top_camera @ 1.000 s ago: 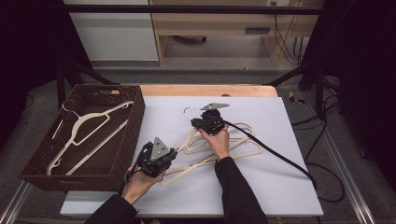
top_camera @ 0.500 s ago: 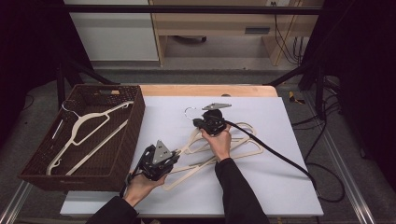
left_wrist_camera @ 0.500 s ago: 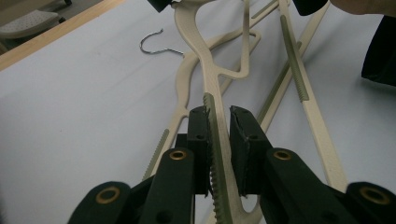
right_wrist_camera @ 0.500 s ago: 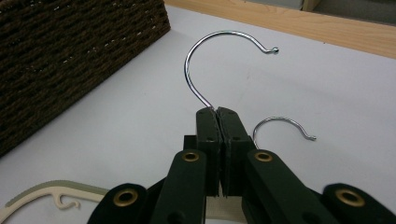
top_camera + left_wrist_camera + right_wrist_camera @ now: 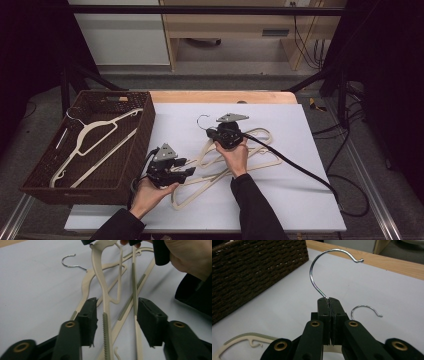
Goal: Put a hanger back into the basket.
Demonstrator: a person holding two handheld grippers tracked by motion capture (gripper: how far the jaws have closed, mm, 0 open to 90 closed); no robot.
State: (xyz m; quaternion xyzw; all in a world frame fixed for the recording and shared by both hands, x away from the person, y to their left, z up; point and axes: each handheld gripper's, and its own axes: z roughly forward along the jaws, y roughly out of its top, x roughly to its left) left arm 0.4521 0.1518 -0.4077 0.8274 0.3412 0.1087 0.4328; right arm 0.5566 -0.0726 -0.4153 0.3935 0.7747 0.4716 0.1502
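Observation:
Two cream hangers lie overlapped on the white table. My right gripper [image 5: 213, 132] [image 5: 329, 300] is shut on the neck of the upper hanger [image 5: 220, 165], and its metal hook [image 5: 317, 270] curves up out of the pads. My left gripper [image 5: 188, 172] [image 5: 117, 320] is at that hanger's lower arm [image 5: 106, 322]. Its jaws have just been opening; the ribbed arm runs between the pads with a gap on each side. The second hanger [image 5: 262, 150] lies flat underneath, its hook [image 5: 365, 308] on the table.
A dark woven basket [image 5: 145, 127] [image 5: 249, 272] stands at the table's left edge with another cream hanger [image 5: 95, 145] inside. A black cable [image 5: 300, 167] trails from the right gripper across the table to the right. A wooden strip [image 5: 220, 96] borders the far edge.
The left gripper's jaws have spread apart and no longer pinch the hanger's arm. Both hands have stayed in place, and the right gripper still holds the neck.

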